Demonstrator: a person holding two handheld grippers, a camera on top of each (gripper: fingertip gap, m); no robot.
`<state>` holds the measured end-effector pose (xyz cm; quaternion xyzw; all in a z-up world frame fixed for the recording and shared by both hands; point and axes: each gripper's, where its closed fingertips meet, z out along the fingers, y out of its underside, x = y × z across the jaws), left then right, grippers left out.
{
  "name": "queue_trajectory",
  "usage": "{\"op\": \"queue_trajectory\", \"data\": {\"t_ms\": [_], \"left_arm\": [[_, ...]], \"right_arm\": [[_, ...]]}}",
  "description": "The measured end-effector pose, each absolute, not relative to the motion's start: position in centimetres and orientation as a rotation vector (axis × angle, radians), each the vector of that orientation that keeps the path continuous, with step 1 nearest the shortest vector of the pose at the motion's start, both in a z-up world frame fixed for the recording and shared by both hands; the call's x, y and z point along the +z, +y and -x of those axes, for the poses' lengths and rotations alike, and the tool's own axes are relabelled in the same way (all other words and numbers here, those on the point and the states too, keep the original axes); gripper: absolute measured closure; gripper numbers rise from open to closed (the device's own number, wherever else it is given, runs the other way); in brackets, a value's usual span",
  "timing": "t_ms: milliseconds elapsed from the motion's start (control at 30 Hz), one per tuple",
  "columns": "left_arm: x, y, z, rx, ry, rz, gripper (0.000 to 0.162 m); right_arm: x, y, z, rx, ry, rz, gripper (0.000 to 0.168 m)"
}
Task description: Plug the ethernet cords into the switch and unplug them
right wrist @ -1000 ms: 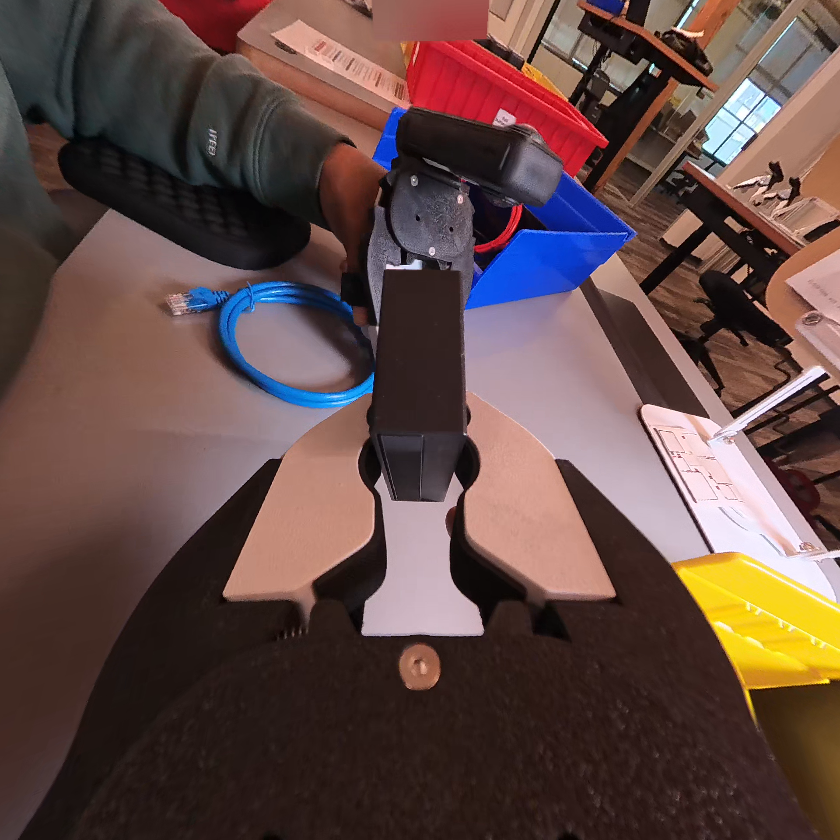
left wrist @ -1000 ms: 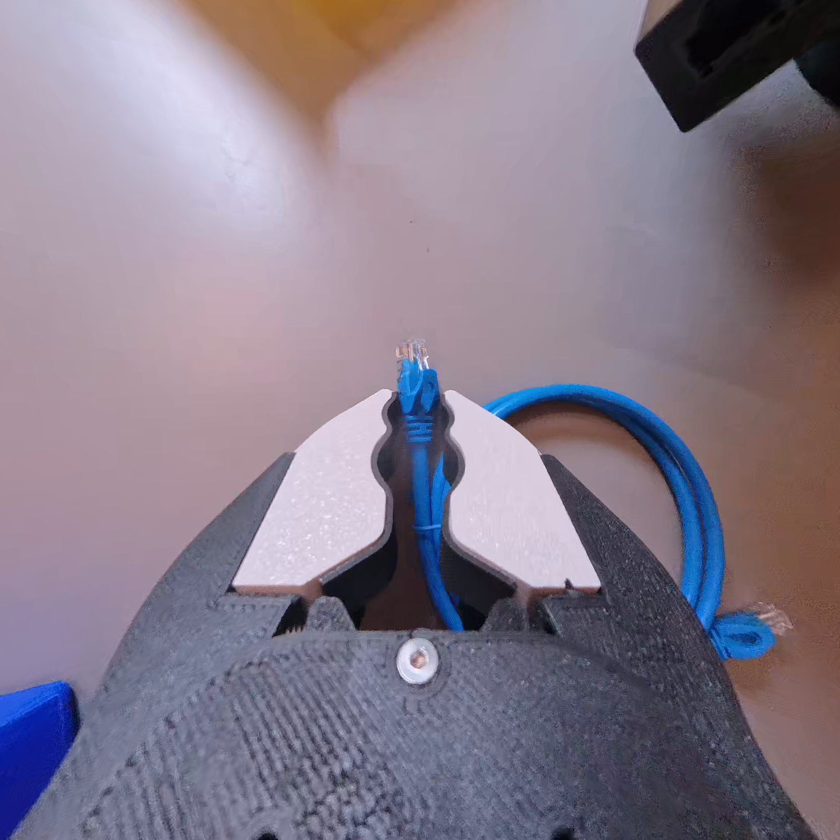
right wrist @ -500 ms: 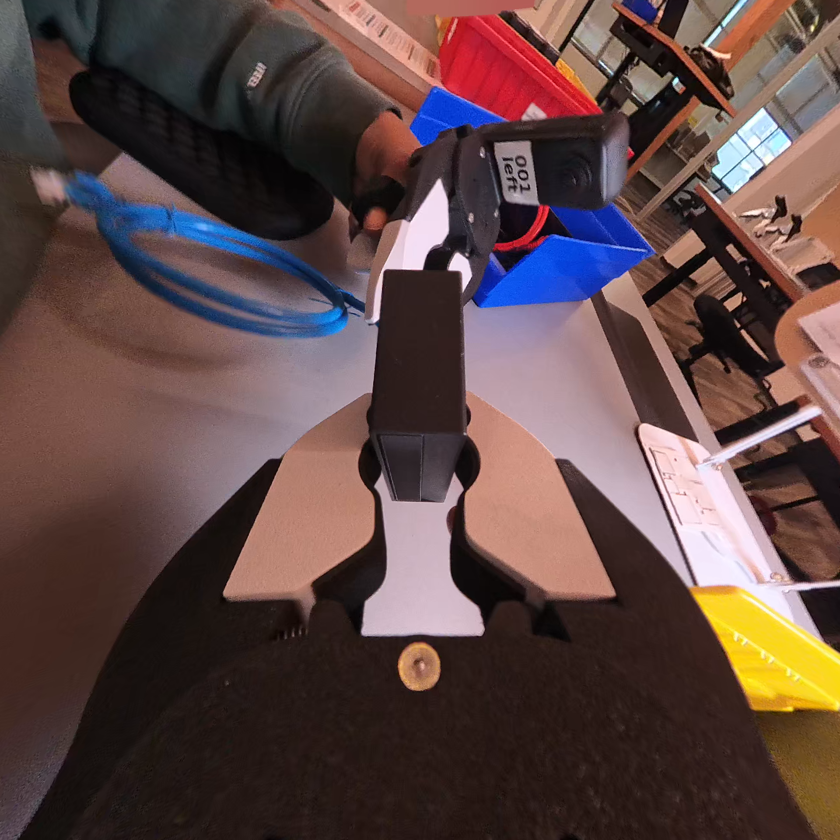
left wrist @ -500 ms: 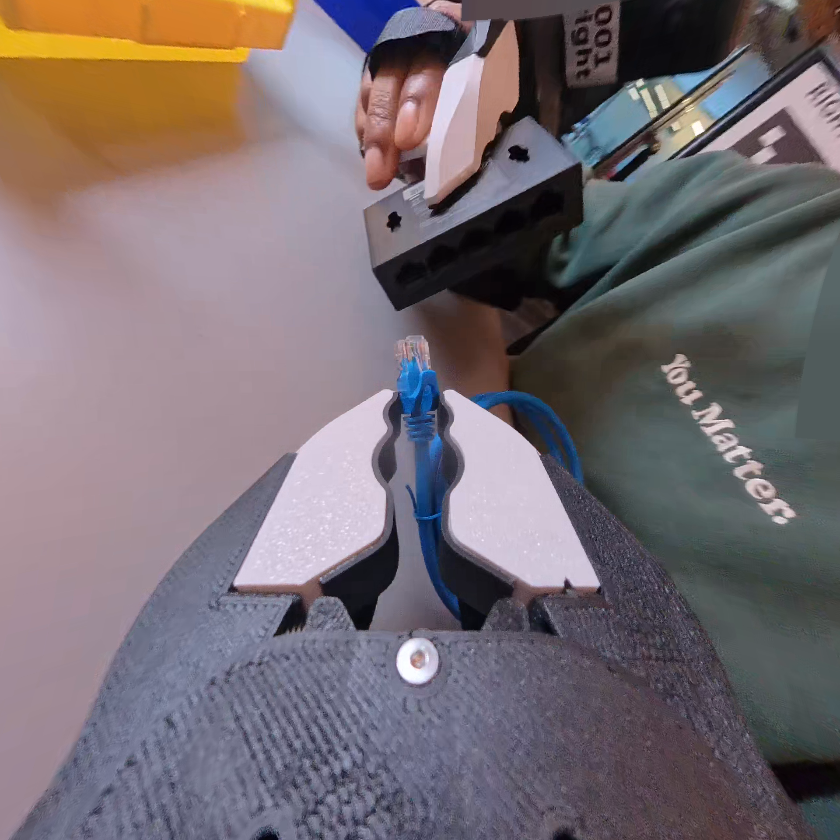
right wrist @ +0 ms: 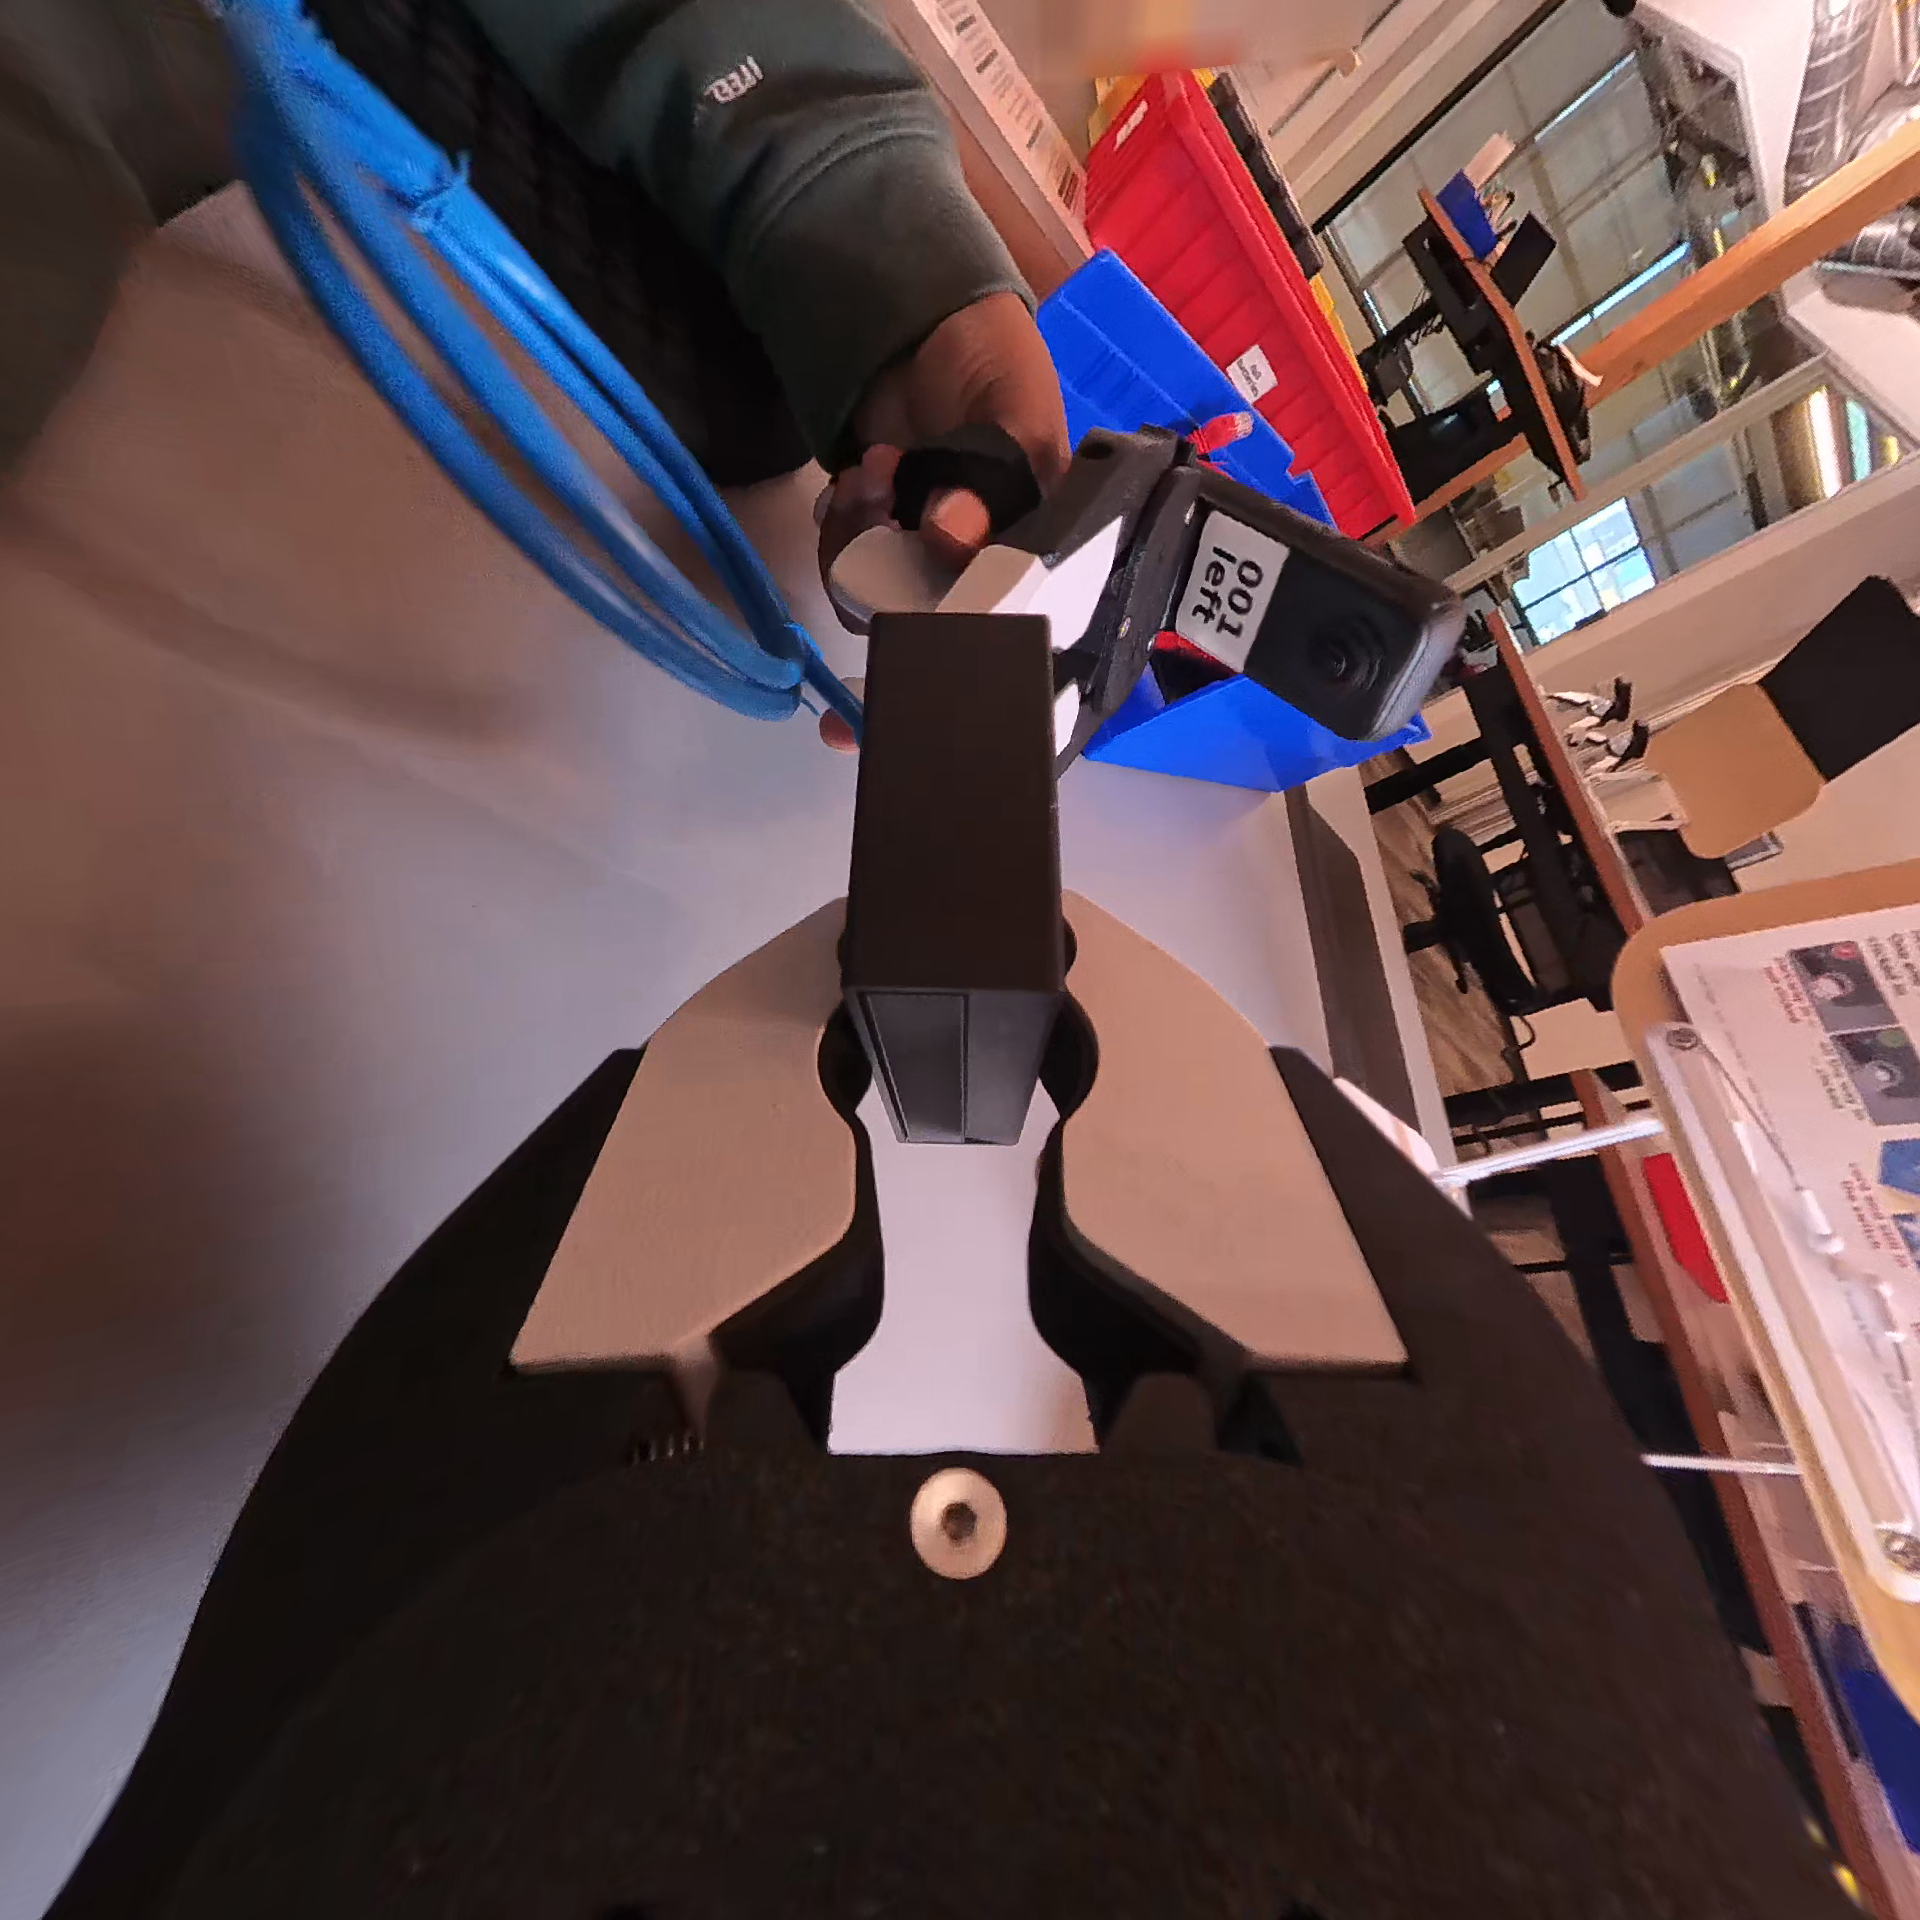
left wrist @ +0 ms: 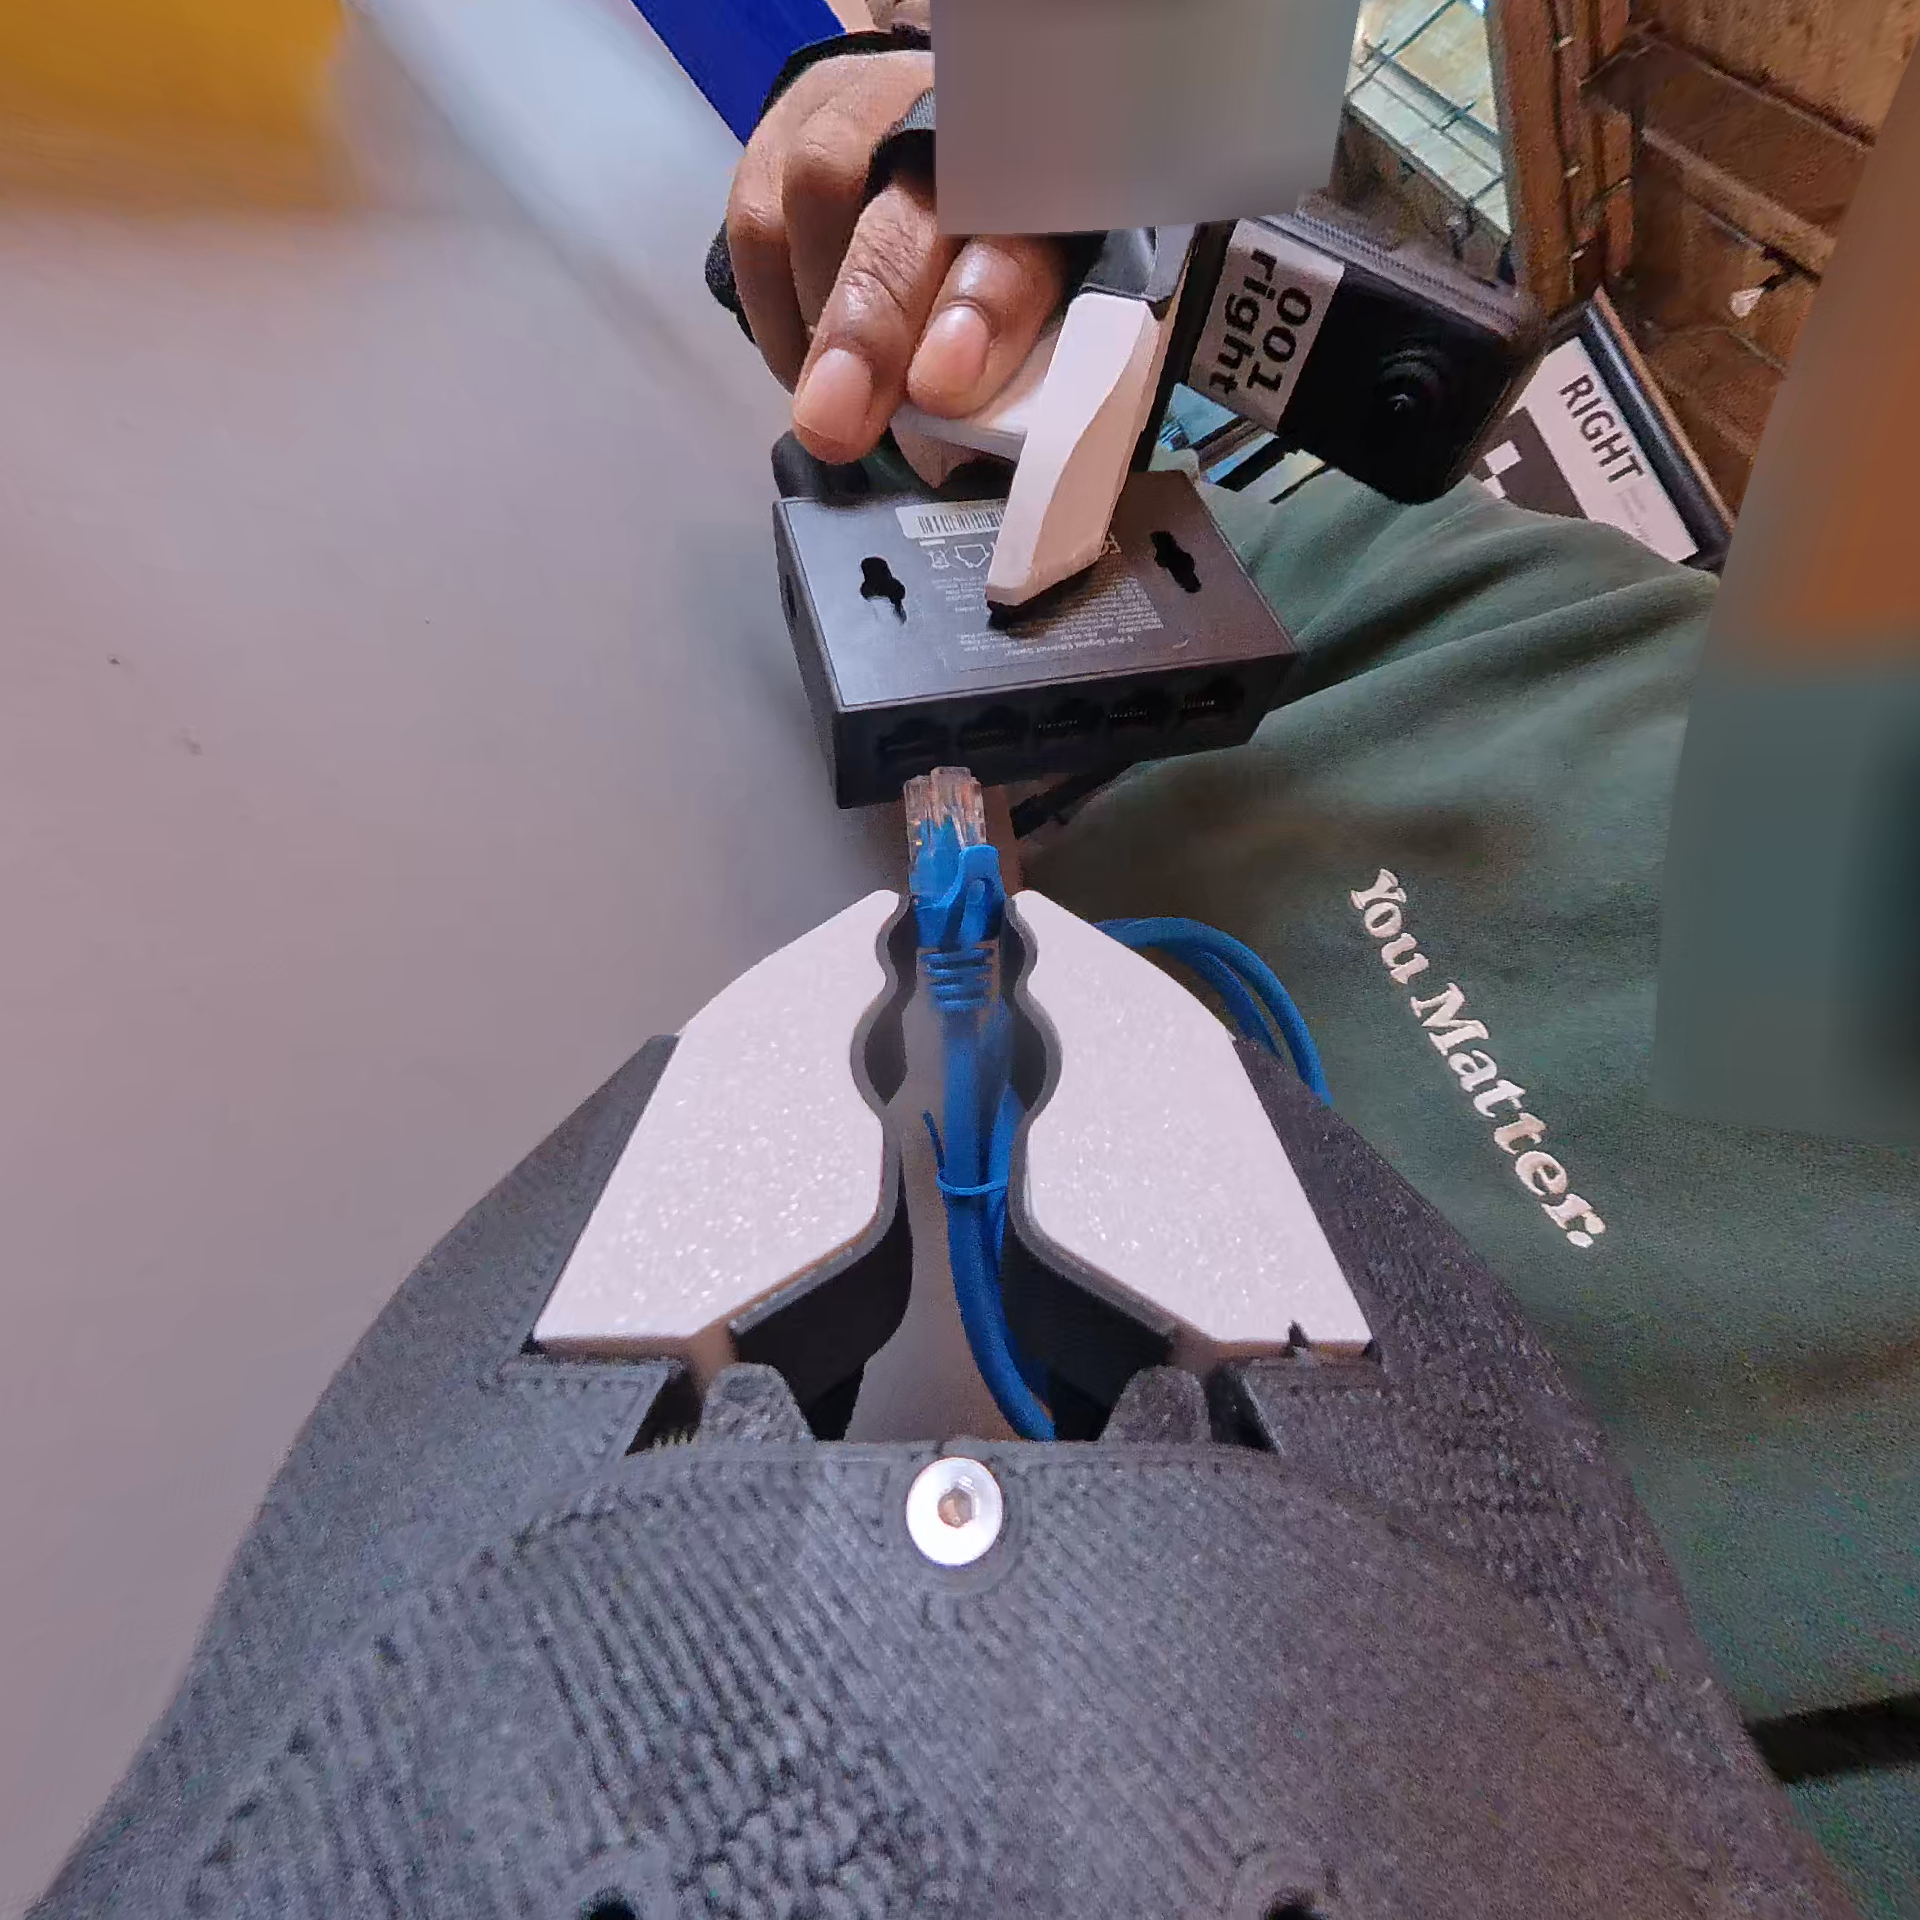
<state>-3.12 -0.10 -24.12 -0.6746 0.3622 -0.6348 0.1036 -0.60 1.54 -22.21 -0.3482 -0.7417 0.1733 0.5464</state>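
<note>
My left gripper (left wrist: 956, 909) is shut on a blue ethernet cord (left wrist: 961, 966); its clear plug (left wrist: 942, 798) points forward, just below the leftmost port of the black switch (left wrist: 1023, 634), short of entering. My right gripper (right wrist: 956, 940) is shut on the switch (right wrist: 956, 800) and holds it up above the table. In the left wrist view the right gripper's white finger (left wrist: 1060, 488) presses on the switch's labelled face. The cord's coiled loop (right wrist: 499, 395) hangs in the air at upper left of the right wrist view, and the left gripper (right wrist: 1132, 613) shows behind the switch.
A grey table (left wrist: 364, 675) lies below both grippers. A blue bin (right wrist: 1195, 717) and a red bin (right wrist: 1226, 260) stand at the table's far side. A person's green sleeve (left wrist: 1558, 935) fills the right of the left wrist view. A laminated sheet (right wrist: 1808, 1143) sits at right. One gripper's finger ends stand about 4 centimeters off the other's.
The left gripper has lifted the cord off the table and brought the plug close to the switch's ports. The right gripper has tilted, and the cord's loop swings up in the air.
</note>
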Motion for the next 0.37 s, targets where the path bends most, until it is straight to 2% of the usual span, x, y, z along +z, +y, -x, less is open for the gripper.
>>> {"op": "queue_trajectory", "data": {"t_ms": [33,367], "left_arm": [[-24.1,-0.1,3.1,-1.882,1.064,1.995,0.147],[-24.2,-1.3,3.6,-2.05,1.081,2.071,0.147]], "right_arm": [[-22.3,1.4,0.7,0.397,-1.765,0.81,0.138],[-22.8,-0.2,1.4,0.223,-1.841,0.622,0.139]]}}
